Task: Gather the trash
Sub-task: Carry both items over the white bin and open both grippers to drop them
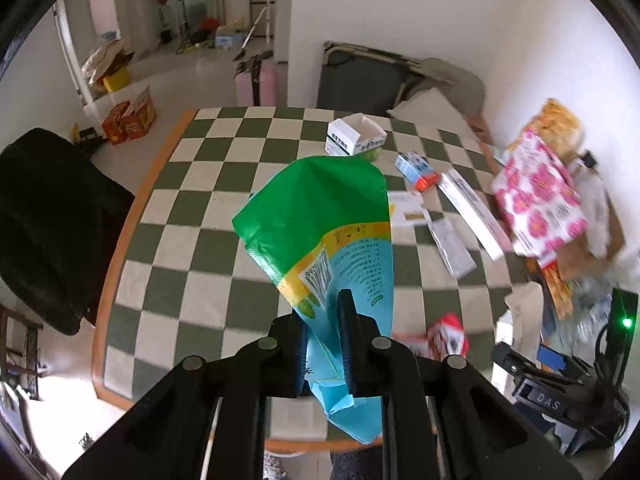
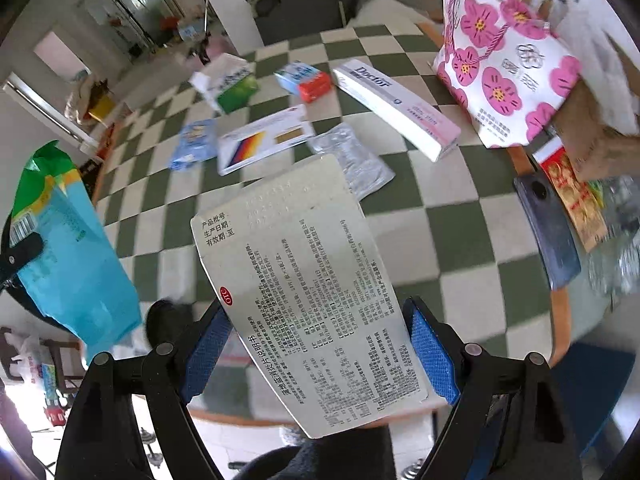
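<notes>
Trash is already sitting in both grippers. The left gripper (image 1: 322, 344) is pinching a green-and-blue plastic bag (image 1: 320, 216), its jaws nearly closed on the lower blue part, the green mouth pointing up and away over the checkered counter (image 1: 176, 208). The right gripper (image 2: 316, 344) is holding a flattened medicine box (image 2: 304, 280), jaws spread wide against the box's two long edges; its long axis is running forward, straight out from the jaws. In the right wrist view the bag (image 2: 68, 256) is hanging to the left of the box, near but apart, so the box probably needs to be travelling leftward and tipping end-first toward the green opening. Whether that mouth is gaping enough is hard to tell. Waiting farther out on the counter are a long white toothpaste box (image 2: 396, 108), a foil blister pack (image 2: 352, 156), a blue-and-orange carton (image 2: 306, 80), and a floral paper bag (image 2: 504, 64) at the right edge.
</notes>
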Available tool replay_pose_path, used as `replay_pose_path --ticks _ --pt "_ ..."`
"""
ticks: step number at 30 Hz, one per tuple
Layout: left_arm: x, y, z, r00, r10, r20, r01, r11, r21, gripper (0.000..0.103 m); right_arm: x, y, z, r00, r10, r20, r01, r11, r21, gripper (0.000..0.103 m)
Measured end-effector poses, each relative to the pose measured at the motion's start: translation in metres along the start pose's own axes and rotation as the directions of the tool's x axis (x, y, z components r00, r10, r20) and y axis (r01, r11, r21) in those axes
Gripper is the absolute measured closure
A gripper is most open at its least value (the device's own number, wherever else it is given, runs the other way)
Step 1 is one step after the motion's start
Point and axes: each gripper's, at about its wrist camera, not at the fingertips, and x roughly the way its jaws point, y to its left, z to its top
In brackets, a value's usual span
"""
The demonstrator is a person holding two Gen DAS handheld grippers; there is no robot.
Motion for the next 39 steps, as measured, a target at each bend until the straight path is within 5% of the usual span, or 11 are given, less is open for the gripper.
replay_pose_path --ticks 6,12,19,28,31,34,36,39 --pt "-0.038 0.038 -0.077 0.997 -0.053 -0.048 0.055 0.998 0.044 0.092 -0.028 0.038 -0.094 1.0 0.022 0.02 -0.023 0.998 0.06 0.016" --pt "-0.025 0.068 -0.172 0.969 -0.076 -0.234 0.091 0.994 0.054 0.092 -0.014 0.065 -0.207 0.995 0.045 -0.085 -0.035 0.992 0.119 0.016" --pt "0.079 0.094 -0.27 0.878 -0.105 -0.467 0.098 0.994 -0.039 0.092 0.067 0.066 -0.301 0.961 0.031 -0.275 0.006 0.991 0.13 0.016" --pt "0.329 0.112 -0.371 0.746 -0.162 -0.646 0.074 0.984 -0.16 0.089 0.253 0.036 -0.357 0.907 0.0 -0.422 0.056 0.991 0.12 0.016" --pt "0.396 0.119 -0.397 0.695 -0.201 -0.69 0.094 0.977 -0.19 0.08 0.33 0.032 -0.367 0.887 0.026 -0.461 0.038 0.991 0.129 0.016" --pt "0.439 0.132 -0.419 0.666 -0.211 -0.716 0.072 0.973 -0.22 0.054 0.4 0.032 -0.373 0.864 0.064 -0.5 0.004 0.991 0.136 0.016" --pt "0.448 0.14 -0.425 0.686 -0.194 -0.701 0.054 0.975 -0.217 0.015 0.436 0.034 -0.373 0.848 0.091 -0.522 -0.021 0.99 0.138 0.015" --pt "0.445 0.149 -0.434 0.725 -0.134 -0.676 0.011 0.983 -0.184 0.004 0.48 0.036 -0.379 0.819 0.143 -0.556 -0.064 0.985 0.158 0.013"
